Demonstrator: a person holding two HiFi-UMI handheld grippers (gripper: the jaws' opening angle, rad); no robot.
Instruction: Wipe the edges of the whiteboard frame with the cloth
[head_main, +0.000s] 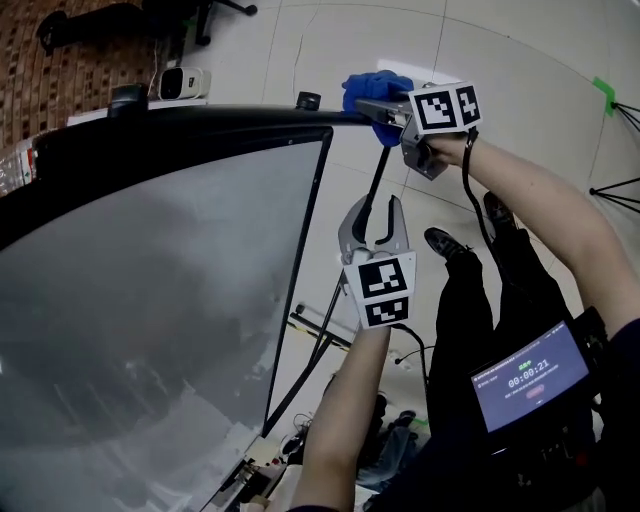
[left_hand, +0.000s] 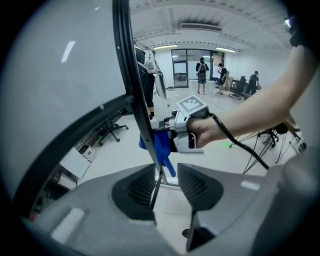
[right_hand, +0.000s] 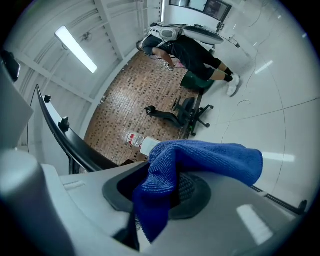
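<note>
The whiteboard (head_main: 150, 300) fills the left of the head view inside a black frame (head_main: 200, 122). My right gripper (head_main: 372, 108) is shut on a blue cloth (head_main: 375, 88) and holds it against the frame's top right corner. In the right gripper view the cloth (right_hand: 200, 155) hangs folded between the jaws, with the frame (right_hand: 60, 140) curving off to the left. Below that corner my left gripper (head_main: 373, 212) is shut on a thin black rod (head_main: 378, 175) of the stand. In the left gripper view that rod (left_hand: 156, 185) lies against the left pad, with the cloth (left_hand: 159, 145) beyond it.
A person's shoes (head_main: 445, 243) and dark trousers stand right of the board on the pale tiled floor. A small screen (head_main: 530, 380) hangs at the waist. A tripod (head_main: 615, 190) is at the far right. An office chair (right_hand: 187, 112), a water bottle (right_hand: 132, 137) and a bent-over person (right_hand: 185, 50) lie beyond the board.
</note>
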